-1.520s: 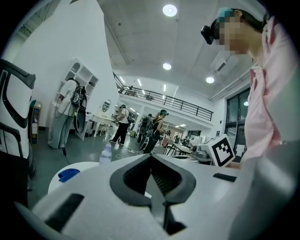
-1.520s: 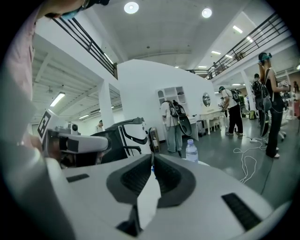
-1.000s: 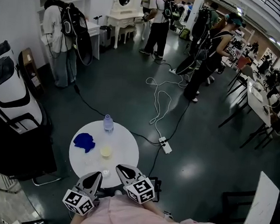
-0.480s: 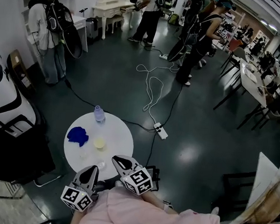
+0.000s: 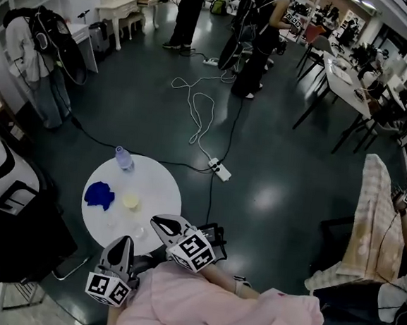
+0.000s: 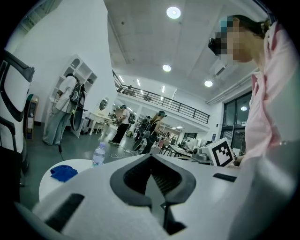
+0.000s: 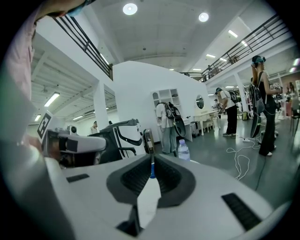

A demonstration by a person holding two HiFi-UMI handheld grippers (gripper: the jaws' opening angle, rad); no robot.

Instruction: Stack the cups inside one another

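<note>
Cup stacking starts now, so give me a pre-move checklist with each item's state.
1. Jaws open for a grasp: not ok; left gripper and right gripper are both shut, empty.
2. Yellow cup visible on the table: ok.
3. Second cup located: cannot tell; too faint.
4. Blue cloth and bottle apart from the yellow cup: ok.
5. Grippers at the cups: not ok; both at the table's near edge.

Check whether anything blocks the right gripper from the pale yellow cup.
Nothing visible does: bare white round table shows between the right gripper and the pale yellow cup; the blue cloth lies beyond the cup.
</note>
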